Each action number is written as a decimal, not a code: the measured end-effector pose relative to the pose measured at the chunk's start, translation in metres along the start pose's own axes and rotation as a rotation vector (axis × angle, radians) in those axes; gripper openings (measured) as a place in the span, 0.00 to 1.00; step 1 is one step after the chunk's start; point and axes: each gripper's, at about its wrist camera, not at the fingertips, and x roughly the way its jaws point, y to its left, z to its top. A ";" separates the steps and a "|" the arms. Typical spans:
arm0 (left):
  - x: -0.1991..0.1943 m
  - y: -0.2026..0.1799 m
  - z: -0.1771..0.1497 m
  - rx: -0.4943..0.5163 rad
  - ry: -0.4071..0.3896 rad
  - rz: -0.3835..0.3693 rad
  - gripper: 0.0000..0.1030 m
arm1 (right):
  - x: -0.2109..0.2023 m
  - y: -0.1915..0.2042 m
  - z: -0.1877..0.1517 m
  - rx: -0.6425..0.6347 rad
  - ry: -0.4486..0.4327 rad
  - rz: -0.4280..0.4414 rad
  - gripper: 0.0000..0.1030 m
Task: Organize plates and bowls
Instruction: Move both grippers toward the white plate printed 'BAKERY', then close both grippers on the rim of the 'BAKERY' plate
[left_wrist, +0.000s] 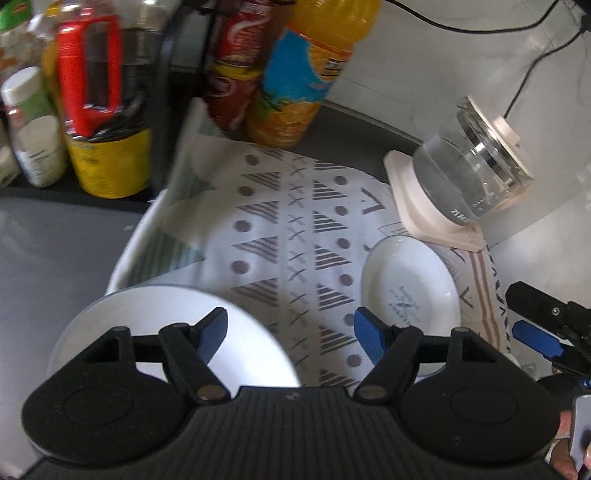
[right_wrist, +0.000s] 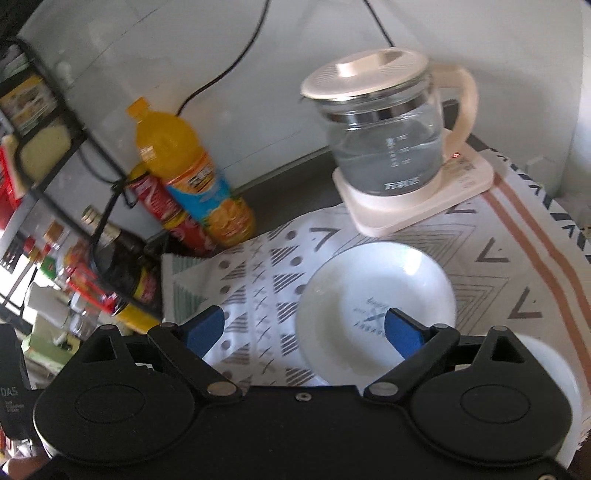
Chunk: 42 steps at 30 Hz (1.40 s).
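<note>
Left gripper (left_wrist: 290, 328), jaws apart and empty, hovers above a patterned cloth (left_wrist: 280, 229). White plate (left_wrist: 177, 325) lies at 8 o'clock beneath its left finger; shallow bowl (left_wrist: 410, 288), with a printed mark, lies at 3 o'clock. Right gripper (right_wrist: 304, 330), jaws likewise apart, holds nothing; the bowl (right_wrist: 373, 295) sits under its right finger, possibly untouched. Glass kettle (right_wrist: 384, 144) stands at 1 o'clock, orange bottle (right_wrist: 192, 173) at 11 o'clock.
</note>
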 end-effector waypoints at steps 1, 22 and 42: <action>0.004 -0.003 0.002 0.004 0.004 -0.011 0.71 | 0.002 -0.003 0.003 0.008 0.003 -0.009 0.91; 0.112 -0.051 0.029 -0.018 0.202 -0.137 0.42 | 0.074 -0.081 0.051 0.231 0.180 -0.178 0.56; 0.165 -0.064 0.016 -0.033 0.326 -0.110 0.12 | 0.138 -0.116 0.046 0.209 0.435 -0.285 0.27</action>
